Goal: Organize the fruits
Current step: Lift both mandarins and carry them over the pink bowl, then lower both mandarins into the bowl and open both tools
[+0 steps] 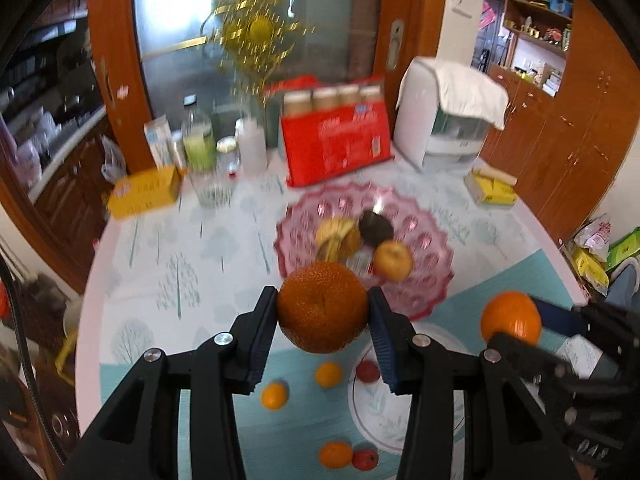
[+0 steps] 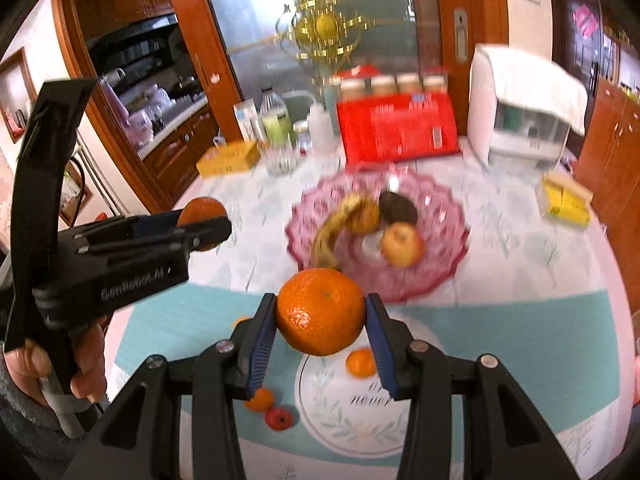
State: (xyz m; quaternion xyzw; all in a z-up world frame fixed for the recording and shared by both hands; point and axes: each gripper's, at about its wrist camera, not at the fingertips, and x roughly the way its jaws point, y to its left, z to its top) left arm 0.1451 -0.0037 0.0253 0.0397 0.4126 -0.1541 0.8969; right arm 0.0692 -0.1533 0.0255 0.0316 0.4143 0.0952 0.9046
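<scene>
Clamped between the blue pads of the left gripper (image 1: pixel 323 312) sits a dark, rough-skinned orange (image 1: pixel 322 307), lifted above the table (image 1: pixel 160 240). Likewise the right gripper (image 2: pixel 321 316) is closed on a brighter orange (image 2: pixel 321 312), also in the air. Just beyond both held fruits stands the pink glass bowl (image 1: pixel 432 236), holding a banana (image 1: pixel 336 236), an apple (image 1: pixel 393 260) and a dark fruit (image 1: pixel 376 226). Nearer than the bowl, small oranges (image 1: pixel 328 374) and red fruits (image 1: pixel 367 372) lie scattered on the table.

A red carton (image 1: pixel 336 144) at twelve o'clock, a yellow box (image 1: pixel 144 194) at ten, a white appliance (image 1: pixel 444 120) at one.
</scene>
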